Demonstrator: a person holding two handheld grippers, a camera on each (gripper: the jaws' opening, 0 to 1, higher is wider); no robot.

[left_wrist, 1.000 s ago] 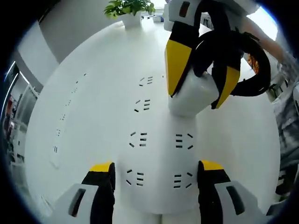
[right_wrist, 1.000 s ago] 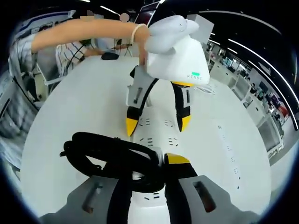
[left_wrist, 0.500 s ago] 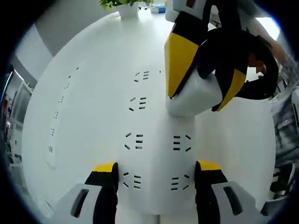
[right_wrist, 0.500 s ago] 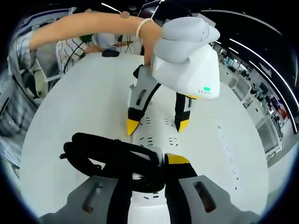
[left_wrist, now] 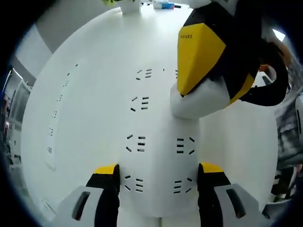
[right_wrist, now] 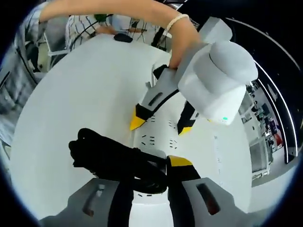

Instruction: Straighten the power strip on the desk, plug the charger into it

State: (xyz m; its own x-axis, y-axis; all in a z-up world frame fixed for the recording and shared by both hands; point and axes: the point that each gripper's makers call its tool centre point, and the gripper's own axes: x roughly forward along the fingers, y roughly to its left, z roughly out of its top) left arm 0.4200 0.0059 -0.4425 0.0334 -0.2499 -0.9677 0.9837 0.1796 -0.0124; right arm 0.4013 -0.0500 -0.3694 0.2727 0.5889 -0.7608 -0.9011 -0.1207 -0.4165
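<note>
A long white power strip [left_wrist: 158, 156] lies on the white desk [left_wrist: 90, 94] and runs away between my left gripper's jaws. My left gripper [left_wrist: 158, 169] is shut on its near end, one yellow-tipped jaw against each side. Further along the strip, the white charger [left_wrist: 196, 104] rests on the socket face, with my right gripper [left_wrist: 208, 97] shut on it. A coil of black cable [left_wrist: 270, 90] hangs from the charger. In the right gripper view the cable [right_wrist: 113, 158] covers my right gripper [right_wrist: 149, 165], the charger [right_wrist: 149, 210] sits between its jaws, and the left gripper [right_wrist: 161, 126] clasps the strip [right_wrist: 158, 138].
A potted plant [left_wrist: 124, 4] stands at the desk's far edge. A second row of sockets [left_wrist: 54, 137] runs along the left of the desk. A person's hand [right_wrist: 182, 35] holds the left gripper. A black object [right_wrist: 122, 38] lies far off beside a seated person [right_wrist: 85, 28].
My right gripper has leaned over and come closer above the strip, with the charger still held at the same spot. The left gripper has slid slightly forward along the strip.
</note>
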